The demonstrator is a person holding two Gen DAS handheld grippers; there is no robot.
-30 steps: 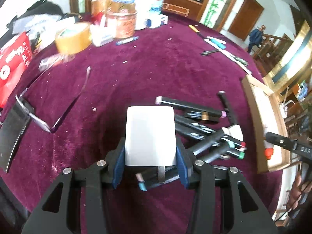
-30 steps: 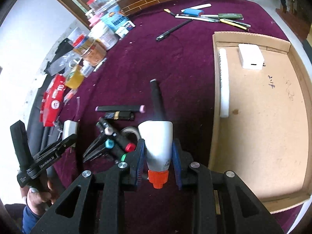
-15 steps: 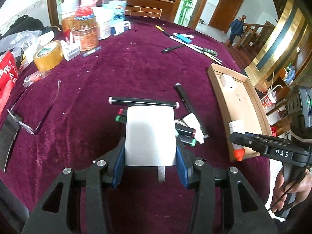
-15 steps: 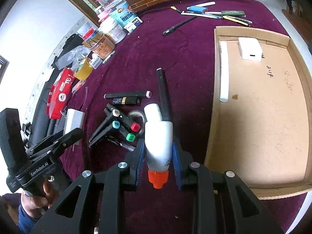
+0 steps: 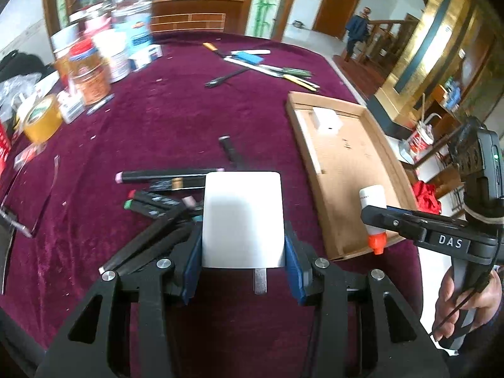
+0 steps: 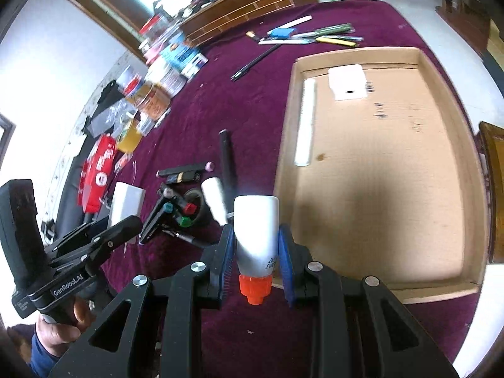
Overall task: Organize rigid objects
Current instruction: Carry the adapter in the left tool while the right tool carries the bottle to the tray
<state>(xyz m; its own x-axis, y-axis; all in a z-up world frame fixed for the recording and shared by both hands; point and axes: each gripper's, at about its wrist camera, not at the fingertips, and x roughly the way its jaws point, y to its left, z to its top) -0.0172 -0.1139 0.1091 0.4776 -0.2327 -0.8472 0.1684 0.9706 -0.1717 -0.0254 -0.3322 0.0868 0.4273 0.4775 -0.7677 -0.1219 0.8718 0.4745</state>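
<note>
My left gripper (image 5: 242, 252) is shut on a flat white rectangular block (image 5: 242, 217) with a metal tab at its near end; the block also shows in the right wrist view (image 6: 126, 203). A white glue bottle (image 6: 256, 236) with an orange cap is clamped in my right gripper (image 6: 255, 261), and the bottle (image 5: 373, 217) hangs over the near left edge of the cardboard tray (image 5: 356, 182). The tray (image 6: 393, 189) holds a white box (image 6: 346, 82) and a white stick (image 6: 305, 123). A pile of black markers (image 5: 163, 195) lies left of the tray.
Jars, cans and boxes (image 5: 100, 56) crowd the far left of the maroon table (image 5: 157, 119), with a tape roll (image 5: 42, 119) beside them. Pens, a ruler and a blue eraser (image 5: 261, 66) lie at the far side. A white tube (image 6: 214, 198) rests among the markers.
Both grippers have travelled right toward the cardboard tray with their objects still held. The glue bottle now hangs over the tray's near left edge, and the marker pile has slid left in the left wrist view.
</note>
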